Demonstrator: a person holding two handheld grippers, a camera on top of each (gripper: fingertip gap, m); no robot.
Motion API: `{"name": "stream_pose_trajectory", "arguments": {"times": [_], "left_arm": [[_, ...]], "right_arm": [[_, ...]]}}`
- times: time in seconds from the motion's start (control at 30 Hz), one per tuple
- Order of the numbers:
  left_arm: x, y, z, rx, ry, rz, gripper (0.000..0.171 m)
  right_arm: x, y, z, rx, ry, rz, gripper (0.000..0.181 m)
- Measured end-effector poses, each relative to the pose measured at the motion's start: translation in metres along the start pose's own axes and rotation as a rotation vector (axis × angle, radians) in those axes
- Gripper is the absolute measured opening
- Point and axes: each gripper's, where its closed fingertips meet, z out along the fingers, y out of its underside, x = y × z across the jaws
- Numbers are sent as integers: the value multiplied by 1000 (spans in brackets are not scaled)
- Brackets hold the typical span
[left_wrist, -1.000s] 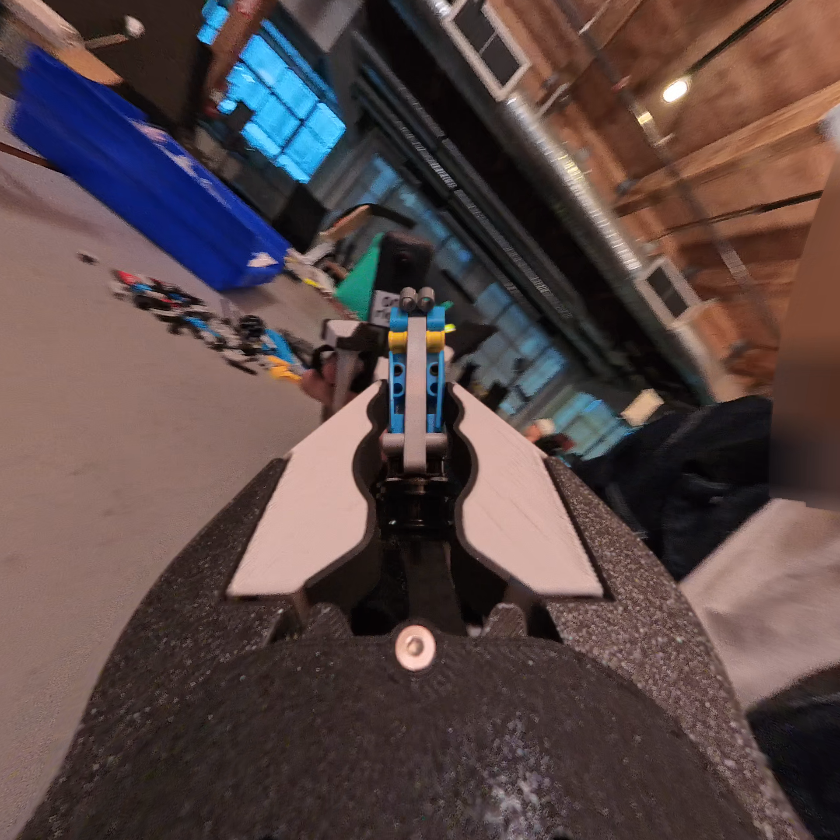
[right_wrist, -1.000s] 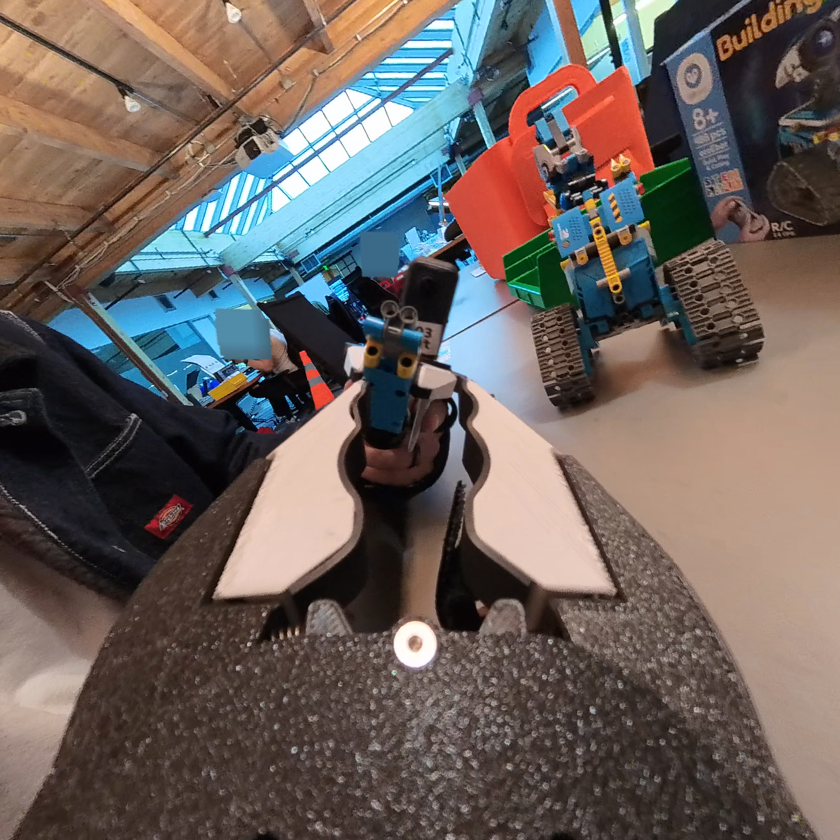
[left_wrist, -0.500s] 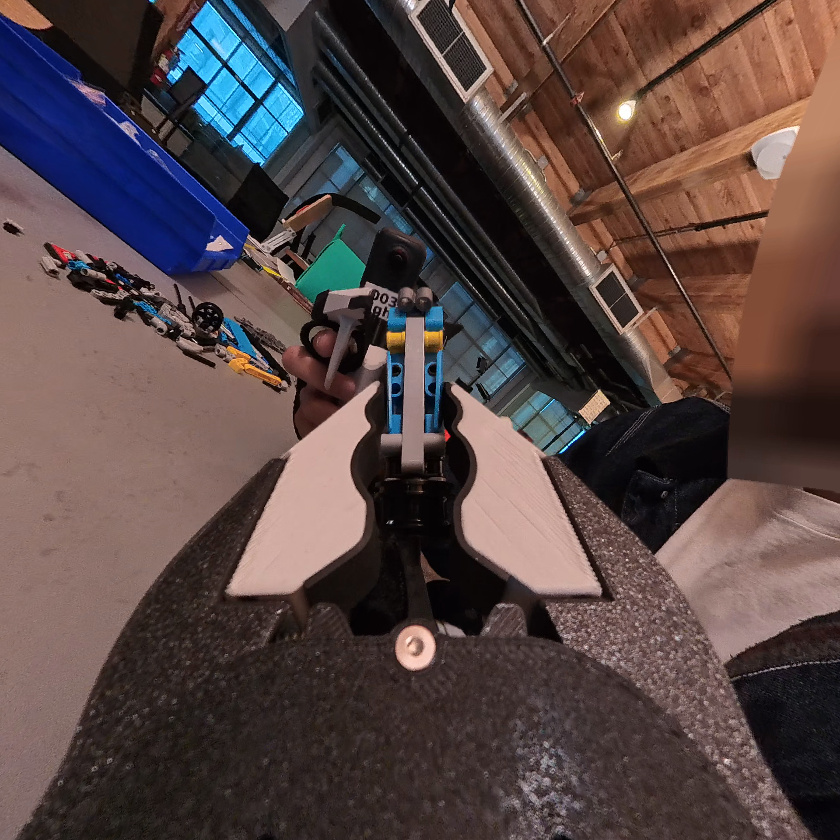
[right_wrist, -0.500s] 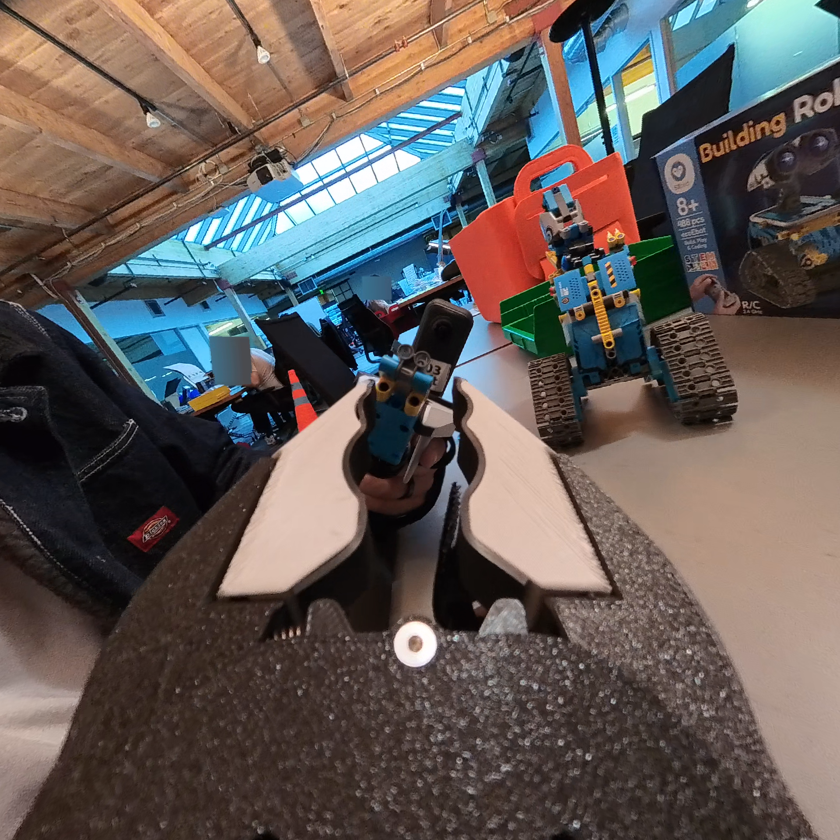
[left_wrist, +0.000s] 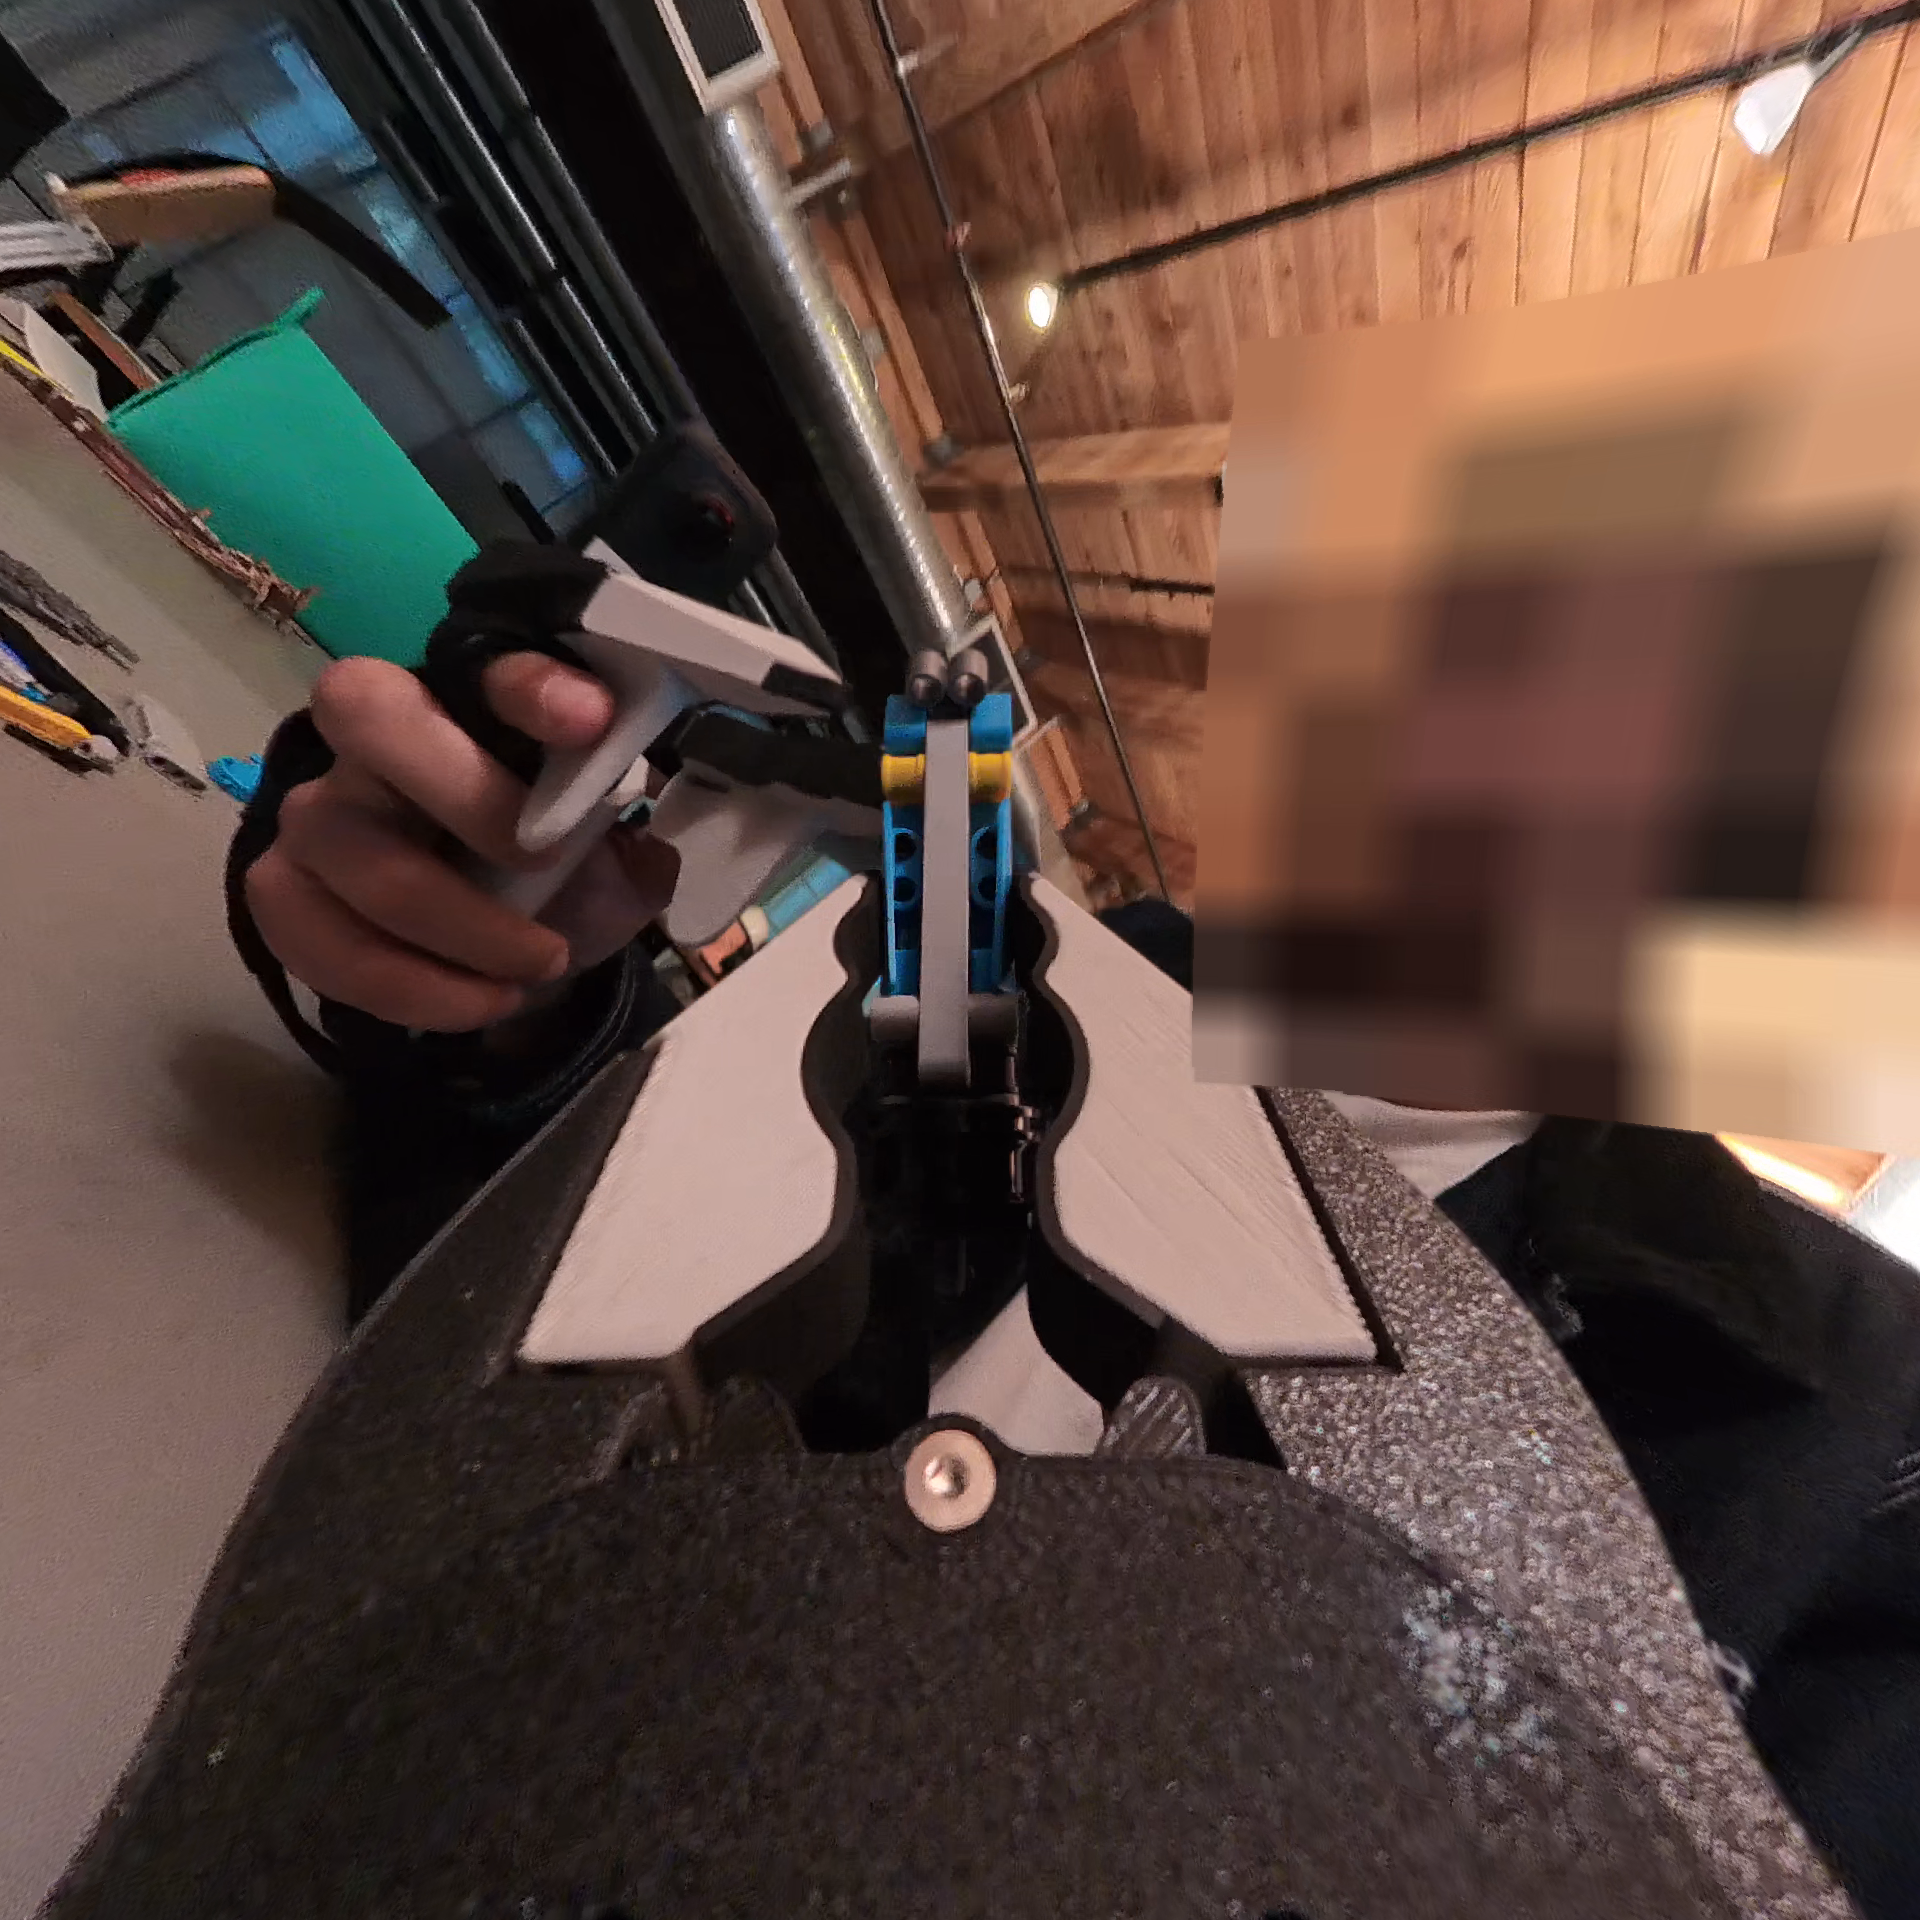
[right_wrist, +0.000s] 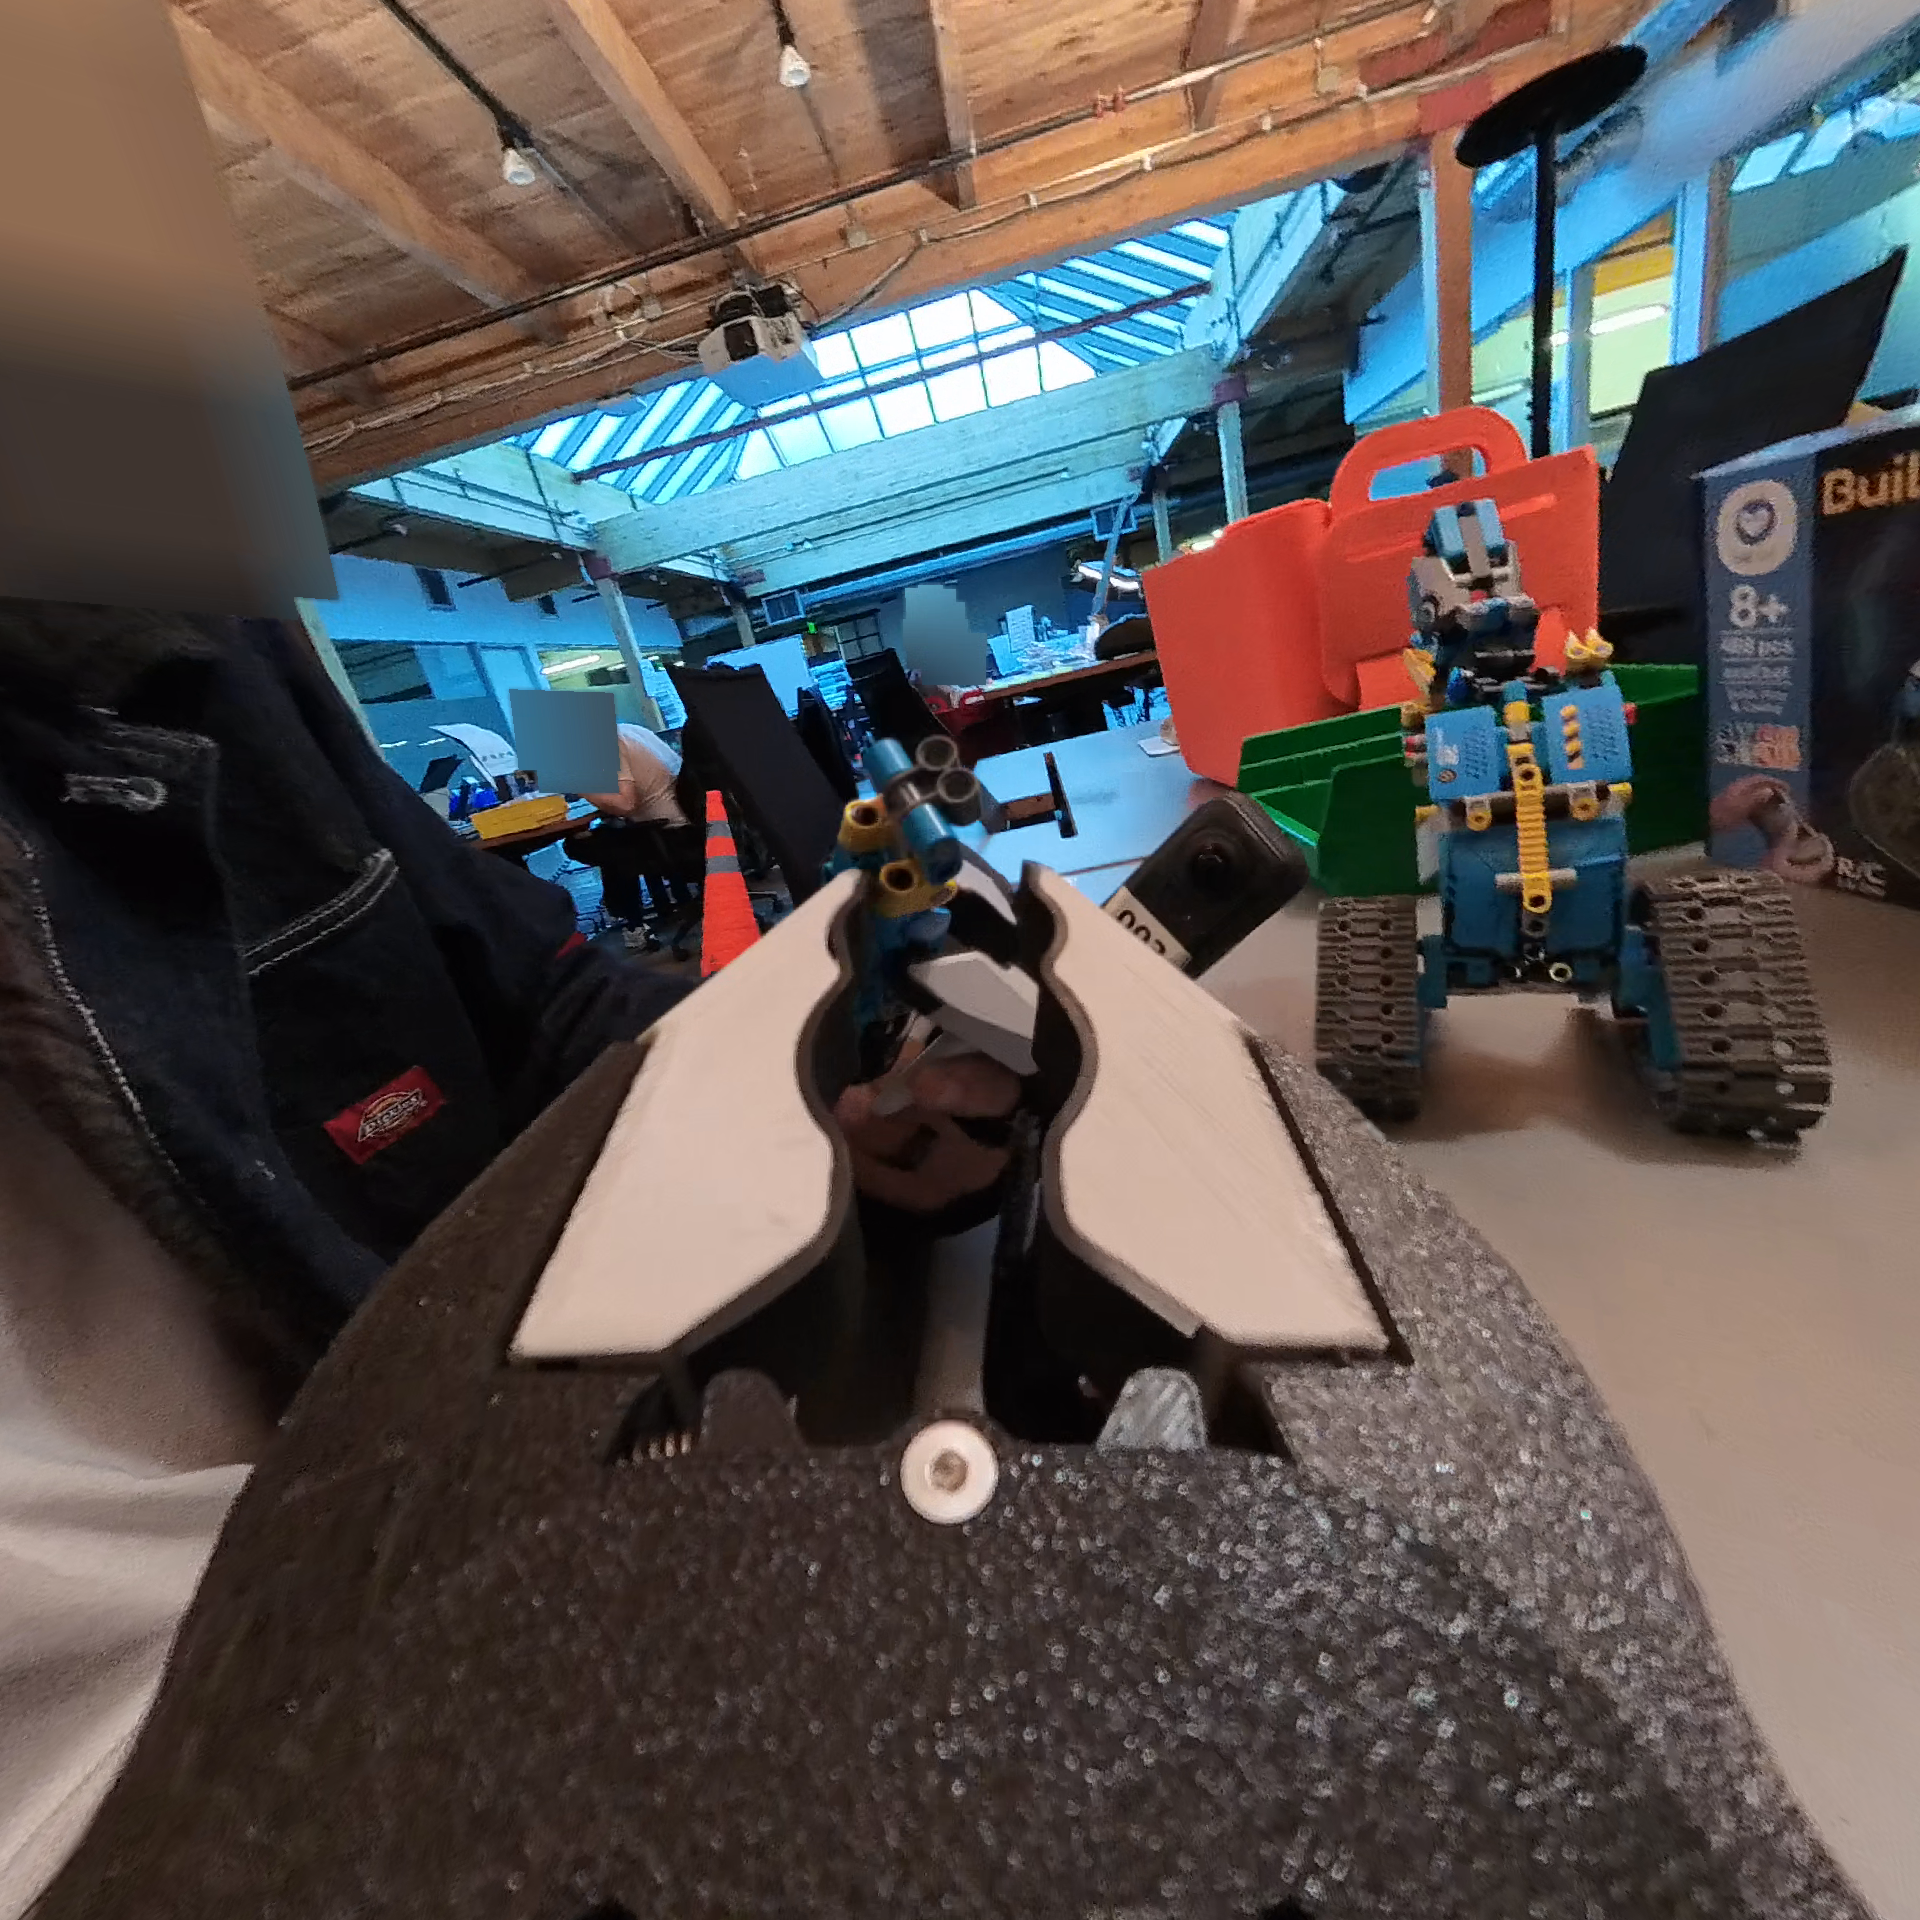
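Left tongs (left_wrist: 945, 904): they are clamped on the brick assembly (left_wrist: 943, 831), a blue, grey and yellow beam piece that stands upright out of the tips with two dark pins at its top. Your grip sits on its lower half; hold that pressure even so the piece does not twist.

Right tongs (right_wrist: 940, 914): they stand a little apart in their own view, with the brick assembly between the tips. From the left wrist view one dark tip reaches the yellow pin on the side of the piece; I cannot tell whether it touches or bites.

Hand (left_wrist: 416, 831): your right hand wraps the trigger grip just left of the left tongs, close to the piece. Keep the wrist still and move the tips only.

Step in hand: judging from the pose, you are working a small part at the top of the piece. Come square onto the pin, press along its axis, and brace with the left tongs.

Table (right_wrist: 1662, 1351): pale and plain, to the right of the right tongs.

Tracked robot model (right_wrist: 1538, 894): stands on the table beyond the right tongs, well apart.

Farther off: a green tray (right_wrist: 1340, 810), an orange carrier (right_wrist: 1299, 623) and a printed box (right_wrist: 1808, 675) stand behind the model.
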Motion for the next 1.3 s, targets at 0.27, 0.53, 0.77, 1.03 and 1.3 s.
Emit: {"name": "stream_pose_trajectory", "arguments": {"times": [0.27,0.53,0.77,1.03,1.3], "left_arm": [[0,12,10,-31,53,-86,22],[-1,9,10,-10,66,-122,22],[-51,-30,-29,66,-524,327,43],[-81,1,-19,-206,-709,534,20],[-74,1,-16,-147,-605,388,19]], "right_arm": [[-11,-11,-4,65,-49,-40,15],[-7,-10,-4,30,-30,-42,13],[40,11,-18,-122,193,21,13],[42,39,-6,-262,198,32,13],[45,40,-6,-251,202,82,14]]}}
